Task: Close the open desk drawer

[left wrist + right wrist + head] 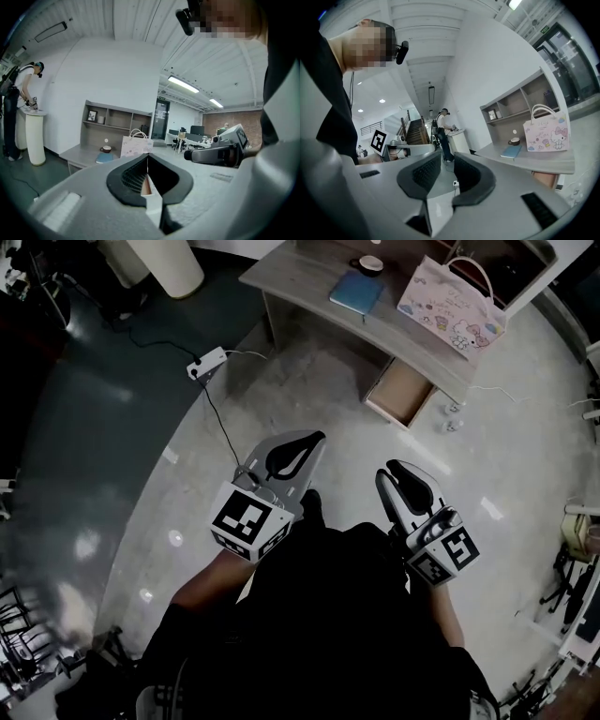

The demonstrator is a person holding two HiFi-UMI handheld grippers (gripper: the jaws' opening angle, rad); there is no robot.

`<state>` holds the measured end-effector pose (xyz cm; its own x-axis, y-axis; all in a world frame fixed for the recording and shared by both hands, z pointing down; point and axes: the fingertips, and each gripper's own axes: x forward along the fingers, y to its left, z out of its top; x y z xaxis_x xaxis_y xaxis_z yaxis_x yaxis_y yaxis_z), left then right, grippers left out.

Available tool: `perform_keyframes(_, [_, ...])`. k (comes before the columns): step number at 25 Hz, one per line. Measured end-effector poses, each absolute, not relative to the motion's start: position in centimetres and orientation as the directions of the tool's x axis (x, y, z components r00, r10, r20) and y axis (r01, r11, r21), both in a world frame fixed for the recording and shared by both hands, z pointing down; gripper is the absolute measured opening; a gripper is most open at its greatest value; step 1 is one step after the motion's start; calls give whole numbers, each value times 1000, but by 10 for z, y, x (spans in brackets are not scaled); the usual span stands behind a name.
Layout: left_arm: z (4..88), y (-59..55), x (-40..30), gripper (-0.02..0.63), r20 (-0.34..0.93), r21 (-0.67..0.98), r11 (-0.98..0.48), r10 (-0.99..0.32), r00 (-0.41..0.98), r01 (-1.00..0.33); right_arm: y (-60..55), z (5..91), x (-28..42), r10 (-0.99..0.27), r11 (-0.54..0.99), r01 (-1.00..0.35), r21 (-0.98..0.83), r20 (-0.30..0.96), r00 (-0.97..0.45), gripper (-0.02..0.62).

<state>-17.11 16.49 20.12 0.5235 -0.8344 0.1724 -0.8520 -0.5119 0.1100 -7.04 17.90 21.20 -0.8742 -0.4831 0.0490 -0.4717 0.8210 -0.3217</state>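
Note:
The grey desk [300, 277] stands far ahead across the pale floor, and its wooden drawer [401, 390] is pulled out under the front edge. A blue notebook [356, 292], a bowl [370, 263] and a pink cartoon bag [452, 306] sit on the desktop. Both grippers are held out in front of the person, well short of the desk. My left gripper [317, 437] [147, 157] is shut, with nothing in it. My right gripper [394, 470] [446, 157] is open and empty. The right gripper view shows the desk [534, 159] and part of the drawer [546, 178] at its right.
A white power strip [208, 364] with a black cable lies on the floor left of the desk. A white pedestal [169, 263] stands at the back left, with another person [14, 117] at it. Small objects [452, 423] lie on the floor near the drawer.

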Motion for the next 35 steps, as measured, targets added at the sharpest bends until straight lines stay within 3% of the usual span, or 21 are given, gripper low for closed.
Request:
perform_keyframes(8, [231,97,-164,8,196,175,-567,-781,593,-805,126,239,-77,-523,760,-517,-394,100,-846,97])
perform_keyframes(26, [280,-54,-64,8,301,147,-607,-725,620,-781,-27,307,25,-596,690,-597,-409,146,-789,104])
perform_keyframes(35, [385,-112,-50,8,389,189,-610,-673,629,-769,-69,404,36,-613,621,-630,-465,212,-761,112])
